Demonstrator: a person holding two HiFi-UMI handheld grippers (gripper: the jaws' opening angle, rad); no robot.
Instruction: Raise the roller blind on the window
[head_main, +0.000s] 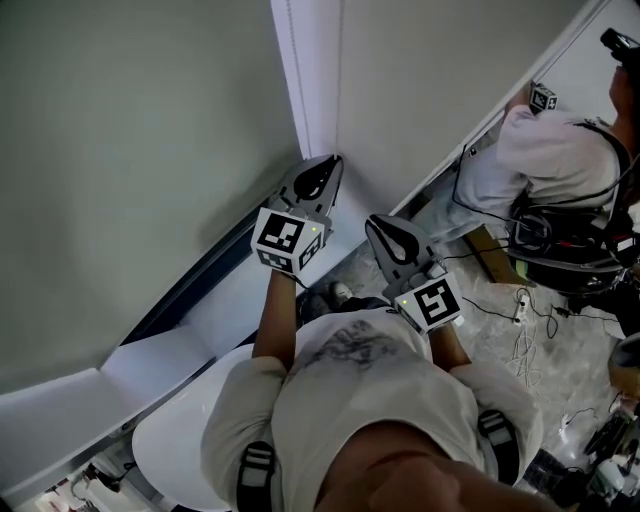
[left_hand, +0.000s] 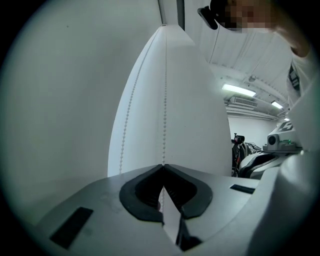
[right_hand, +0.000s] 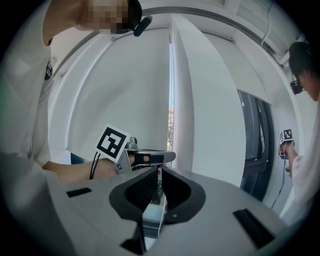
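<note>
Two grey roller blinds (head_main: 130, 150) hang down over the window, on either side of a white upright frame (head_main: 318, 80). A white bead chain (head_main: 294, 70) runs down the frame. My left gripper (head_main: 322, 180) is raised against the frame, its jaws shut on one strand of the bead chain (left_hand: 165, 100), which enters the left gripper (left_hand: 163, 166) at the tips. The other strand (left_hand: 127, 115) hangs free to the left. My right gripper (head_main: 395, 238) sits just below and to the right. The right gripper (right_hand: 159, 171) is shut, with the chain (right_hand: 161, 215) running down behind its tips.
A white window sill (head_main: 150, 360) runs along the wall below the blinds. Another person (head_main: 555, 150) works at the wall to the right with a gripper, over cables (head_main: 520, 320) on the floor. That person (right_hand: 300, 150) also shows in the right gripper view.
</note>
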